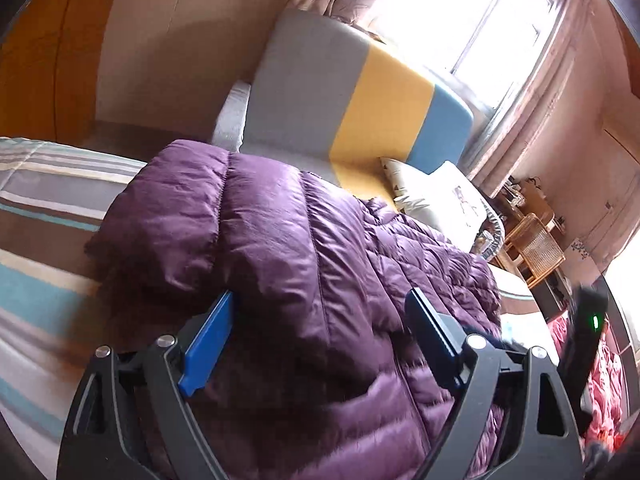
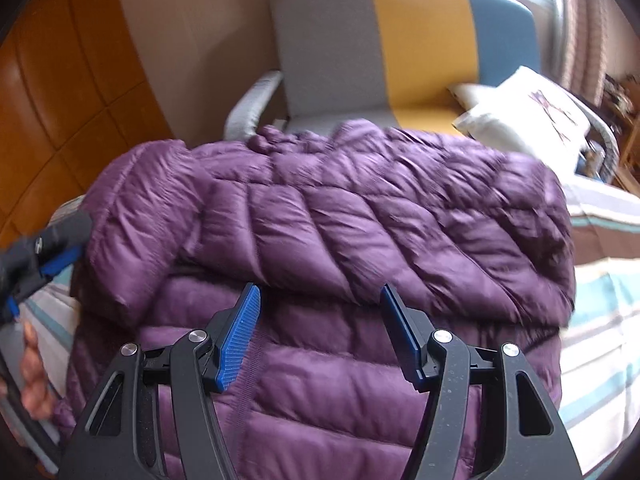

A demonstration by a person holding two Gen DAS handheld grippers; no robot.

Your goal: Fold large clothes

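A large purple quilted down jacket [image 1: 288, 240] lies folded over itself on the striped bed [image 1: 36, 280]. My left gripper [image 1: 320, 300] is open, its blue pads spread over the jacket's near end, holding nothing. In the right wrist view the jacket [image 2: 360, 216] shows an upper layer doubled over a lower layer. My right gripper [image 2: 320, 292] is open just above the fold edge, empty. The left gripper [image 2: 48, 256] and the hand holding it show at the left edge of the right wrist view; the right gripper's body [image 1: 580, 340] shows at the right edge of the left wrist view.
A grey, yellow and blue sofa [image 1: 360, 92] stands behind the bed, with a white cushion [image 1: 436, 196] on it. Wooden panelling [image 2: 60, 100] is at the left. A bright window [image 1: 460, 20], a wicker chair [image 1: 536, 248] and pink cloth [image 1: 604, 384] are at the right.
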